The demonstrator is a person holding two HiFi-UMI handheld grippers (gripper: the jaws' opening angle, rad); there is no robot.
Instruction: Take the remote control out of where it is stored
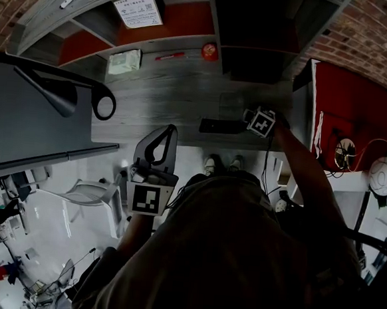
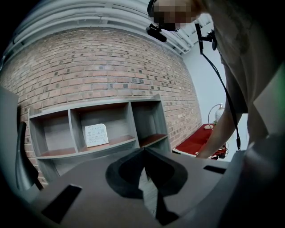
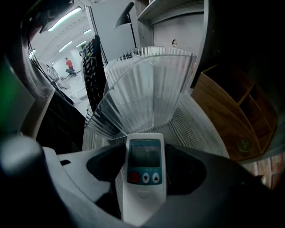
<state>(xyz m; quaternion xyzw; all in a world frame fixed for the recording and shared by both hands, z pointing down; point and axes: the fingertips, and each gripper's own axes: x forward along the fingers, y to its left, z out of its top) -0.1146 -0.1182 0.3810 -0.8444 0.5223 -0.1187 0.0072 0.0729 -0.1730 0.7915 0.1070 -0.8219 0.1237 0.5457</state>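
Right gripper point(image 3: 144, 156) pinching the white remote control point(image 3: 144, 180) beside a clear ribbed container point(image 3: 142, 89).

In the right gripper view the jaws are clamped on both long sides of the remote control. Its small screen, red button and two arrow buttons face up, and its far end lies just at the near rim of the container, which stands on the grey wood-grain tabletop point(image 1: 165, 95). In the head view this gripper reaches over the right part of the tabletop, near its front edge. The left gripper point(image 2: 144, 168) is held off the tabletop in front of the person's body, its jaws pressed together with nothing between them. It faces a grey shelf unit point(image 2: 147, 122) against a brick wall, with a white printed card point(image 2: 96, 135) propped in one compartment. A black desk lamp point(image 1: 65, 92) stands at the left.
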